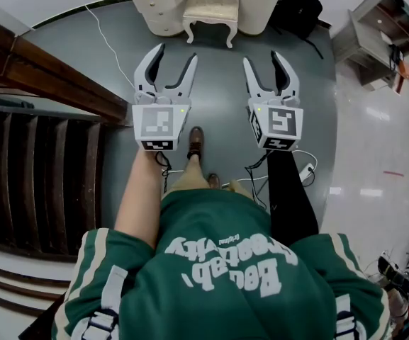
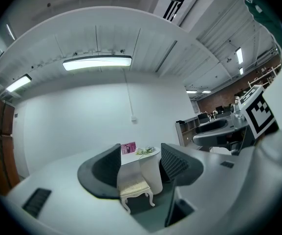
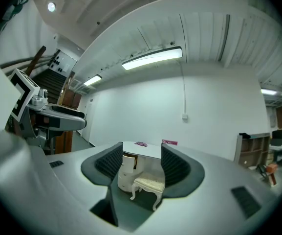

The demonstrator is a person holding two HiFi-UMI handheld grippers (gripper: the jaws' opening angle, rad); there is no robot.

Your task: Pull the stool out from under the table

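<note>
A cream stool (image 1: 211, 9) with curved legs and a padded seat stands partly tucked under a white dressing table (image 1: 154, 2) at the far end of the grey floor. My left gripper (image 1: 176, 52) and right gripper (image 1: 261, 57) hang side by side in the air, well short of the stool, both open and empty. Seen between the jaws of the left gripper (image 2: 141, 164) are the distant stool (image 2: 133, 186) and the table (image 2: 149, 156). Likewise, the right gripper (image 3: 141, 164) frames the stool (image 3: 149, 184) and table (image 3: 143, 150).
A dark wooden staircase with a handrail (image 1: 41, 168) runs along the left. A black backpack (image 1: 300, 9) leans right of the table. A shelf unit (image 1: 374, 27) stands at the far right. White cables (image 1: 289, 172) lie on the floor by the person's shoe (image 1: 195, 142).
</note>
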